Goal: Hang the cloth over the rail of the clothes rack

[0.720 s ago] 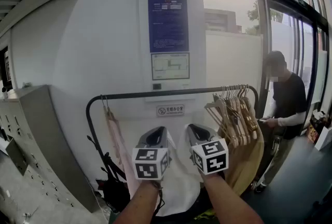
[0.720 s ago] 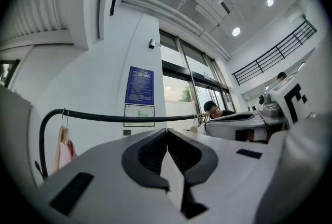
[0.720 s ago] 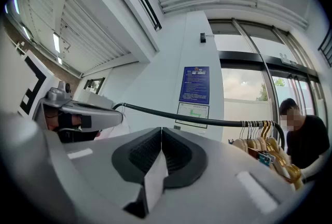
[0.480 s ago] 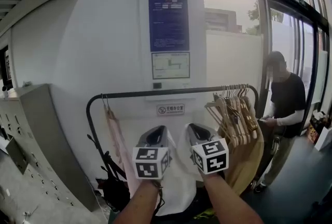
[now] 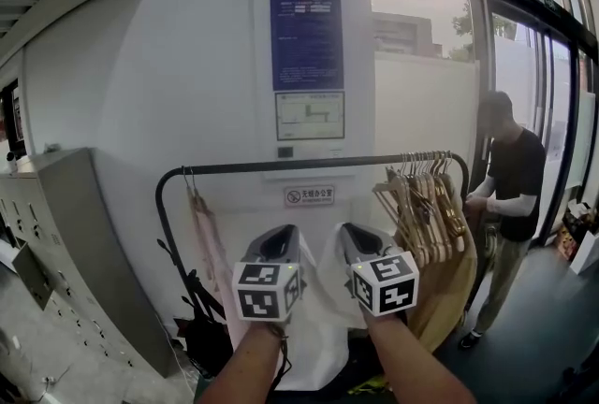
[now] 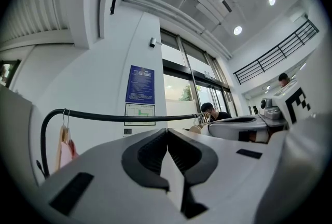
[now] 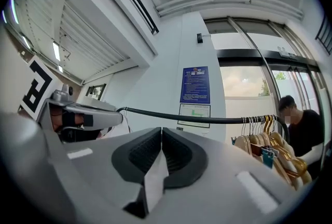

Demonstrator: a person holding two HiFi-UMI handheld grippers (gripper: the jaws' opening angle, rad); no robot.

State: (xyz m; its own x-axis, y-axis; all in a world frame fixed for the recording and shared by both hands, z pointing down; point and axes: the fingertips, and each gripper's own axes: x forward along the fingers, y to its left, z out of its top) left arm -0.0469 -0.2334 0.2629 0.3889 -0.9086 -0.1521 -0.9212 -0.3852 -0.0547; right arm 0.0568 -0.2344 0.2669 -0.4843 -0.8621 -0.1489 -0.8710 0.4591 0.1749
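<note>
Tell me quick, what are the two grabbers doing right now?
Left gripper: closed, pinching the white cloth.
Right gripper: closed, pinching the same white cloth.

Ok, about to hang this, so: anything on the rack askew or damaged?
Nothing stands out. The rail looks straight, bare mid-span; hangers bunch at its right end, a pink garment at the left. Left gripper and right gripper are shut on the cloth.

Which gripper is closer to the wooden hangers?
Right. The right gripper sits just left of the hangers, below the rail. The left gripper is farther left, nearer the pink garment. Both grip the cloth.
</note>
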